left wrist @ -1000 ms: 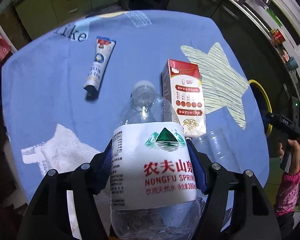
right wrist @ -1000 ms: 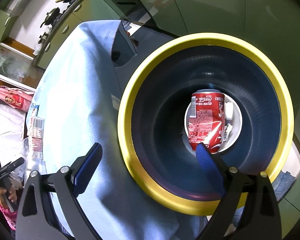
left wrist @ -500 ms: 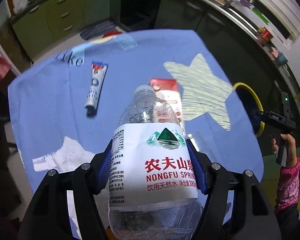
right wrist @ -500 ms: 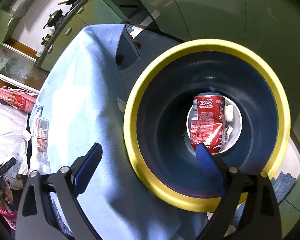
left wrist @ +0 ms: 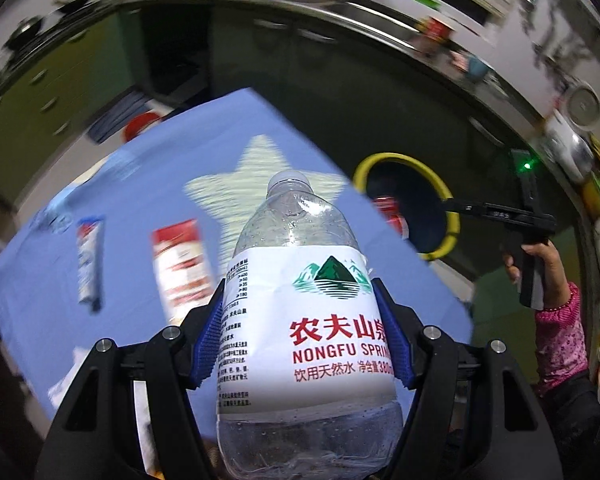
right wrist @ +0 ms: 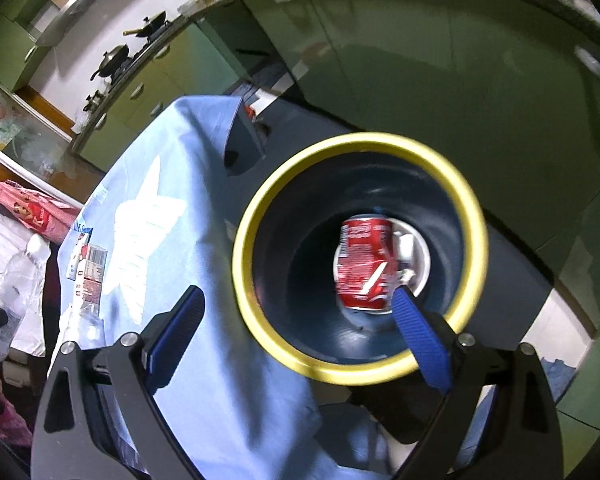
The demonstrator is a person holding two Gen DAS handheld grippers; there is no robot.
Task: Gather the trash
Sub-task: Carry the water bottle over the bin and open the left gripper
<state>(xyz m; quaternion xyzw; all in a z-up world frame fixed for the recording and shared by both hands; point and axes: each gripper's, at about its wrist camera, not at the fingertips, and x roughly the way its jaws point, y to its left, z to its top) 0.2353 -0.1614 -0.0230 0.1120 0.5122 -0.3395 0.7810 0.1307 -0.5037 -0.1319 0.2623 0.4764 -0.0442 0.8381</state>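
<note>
My left tongs (left wrist: 302, 344) are clenched on one clear water bottle (left wrist: 306, 320) with a white label, held upright above the blue-clothed worktop (left wrist: 148, 184). Behind it lie one red carton (left wrist: 182, 268) and one tube (left wrist: 90, 258). My right tongs (right wrist: 296, 332) gape, released, over the yellow-rimmed bin (right wrist: 476, 216) beside the worktop, one red can (right wrist: 364, 264) lying inside.

The left wrist view looks down over the blue tablecloth (left wrist: 148, 184) towards the yellow-rimmed bin (left wrist: 448, 196). The right wrist view looks closely into that bin (right wrist: 260, 320); both share cloth and bin.
</note>
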